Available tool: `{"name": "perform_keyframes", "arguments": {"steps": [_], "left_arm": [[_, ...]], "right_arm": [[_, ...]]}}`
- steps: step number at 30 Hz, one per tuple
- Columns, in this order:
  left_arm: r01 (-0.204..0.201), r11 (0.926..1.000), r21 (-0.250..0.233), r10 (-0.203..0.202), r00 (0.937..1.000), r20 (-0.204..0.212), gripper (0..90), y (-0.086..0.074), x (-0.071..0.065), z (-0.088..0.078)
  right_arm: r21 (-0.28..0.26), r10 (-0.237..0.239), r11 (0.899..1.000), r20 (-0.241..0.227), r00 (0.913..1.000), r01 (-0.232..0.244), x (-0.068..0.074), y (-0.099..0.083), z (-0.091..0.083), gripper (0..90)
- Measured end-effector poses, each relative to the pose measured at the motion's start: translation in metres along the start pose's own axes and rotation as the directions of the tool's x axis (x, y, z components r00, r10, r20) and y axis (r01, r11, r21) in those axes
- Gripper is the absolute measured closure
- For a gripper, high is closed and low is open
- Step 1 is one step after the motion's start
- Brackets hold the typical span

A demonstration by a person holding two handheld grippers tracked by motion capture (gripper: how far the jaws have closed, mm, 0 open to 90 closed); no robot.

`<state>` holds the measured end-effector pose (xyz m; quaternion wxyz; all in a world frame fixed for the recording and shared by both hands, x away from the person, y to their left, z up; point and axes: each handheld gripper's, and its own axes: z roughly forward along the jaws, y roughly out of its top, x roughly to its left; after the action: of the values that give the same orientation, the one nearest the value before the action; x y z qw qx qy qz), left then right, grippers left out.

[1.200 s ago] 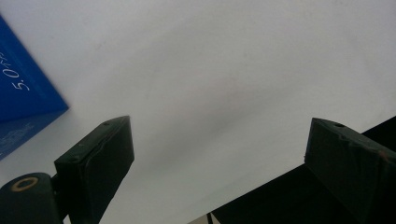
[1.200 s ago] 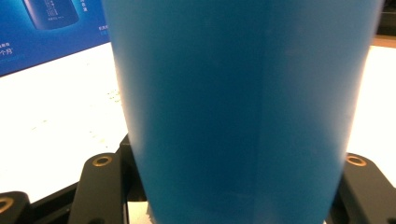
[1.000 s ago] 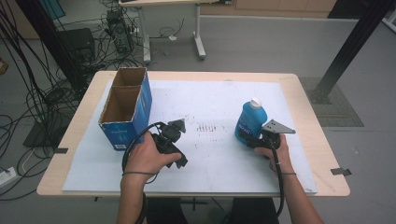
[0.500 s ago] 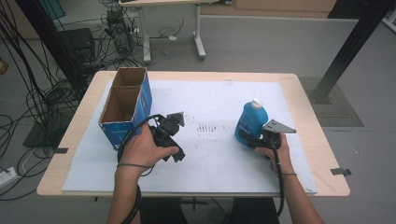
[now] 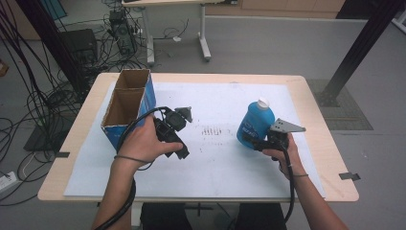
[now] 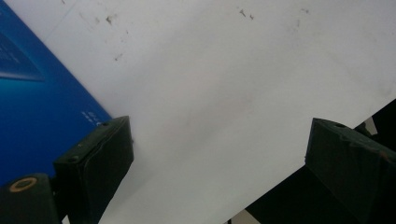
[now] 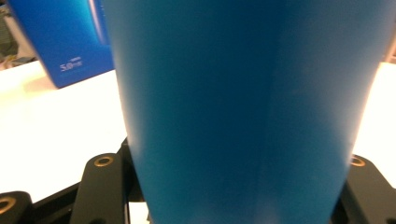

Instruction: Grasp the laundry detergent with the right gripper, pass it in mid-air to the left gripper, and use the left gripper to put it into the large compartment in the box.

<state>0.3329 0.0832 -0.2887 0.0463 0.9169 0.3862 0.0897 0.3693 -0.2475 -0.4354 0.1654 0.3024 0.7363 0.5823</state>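
Mostly hidden: the right claw (image 5: 250, 140) sits low behind a blue bottle (image 5: 255, 125) w/ white cap, standing upright on the white sheet (image 5: 225, 167) at the tabletop's (image 5: 316, 120) right side. From the high view the jaw tips are lost against the bottle base; the right claw's own view shows the blue bottle (image 7: 243, 107) wall pressed between both black jaws, so it's gripped, but top and bottom are cut off and blurred, label unreadable. Left claw (image 5: 181, 115) is held in the left hand (image 5: 143, 141), just beside the open cardboard box (image 5: 125, 108) w/ blue sides; hand covers much of its body. Its own view shows the jaws spread wide, nothing between, over the white sheet (image 6: 224, 93), the blue box (image 6: 37, 107) wall at the edge, print too small to read.
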Motion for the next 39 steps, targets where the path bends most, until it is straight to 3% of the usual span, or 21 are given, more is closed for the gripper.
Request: {"name": "perform_keyframes", "arguments": {"steps": [5, 13, 20, 29, 39], "left_arm": [[-0.040, 0.9992, 0.005, 0.041, 0.9990, -0.019, 8.1, 0.003, 0.000, -0.008], [-0.095, 0.9954, -0.010, 0.095, 0.9954, -0.018, 8.0, 0.008, -0.001, -0.025], [-0.136, 0.9903, -0.029, 0.135, 0.9907, -0.015, 8.0, 0.011, -0.003, -0.039], [-0.199, 0.9788, -0.047, 0.199, 0.9799, -0.010, 8.0, 0.016, -0.008, -0.057], [-0.275, 0.9583, -0.077, 0.276, 0.9612, -0.003, 8.0, 0.024, -0.014, -0.074]], "right_arm": [[0.026, -0.043, 0.999, -0.051, 0.9978, 0.044, 0.004, 0.009, 0.000, 39.7], [0.034, -0.059, 0.997, -0.123, 0.9906, 0.064, 0.013, 0.018, 0.005, 39.9], [0.033, -0.064, 0.997, -0.199, 0.9780, 0.072, 0.025, 0.029, 0.009, 39.9], [0.026, -0.084, 0.995, -0.284, 0.9551, 0.095, 0.039, 0.048, 0.015, 39.9], [0.025, -0.107, 0.992, -0.382, 0.9178, 0.126, 0.060, 0.055, 0.025, 39.9]]}}
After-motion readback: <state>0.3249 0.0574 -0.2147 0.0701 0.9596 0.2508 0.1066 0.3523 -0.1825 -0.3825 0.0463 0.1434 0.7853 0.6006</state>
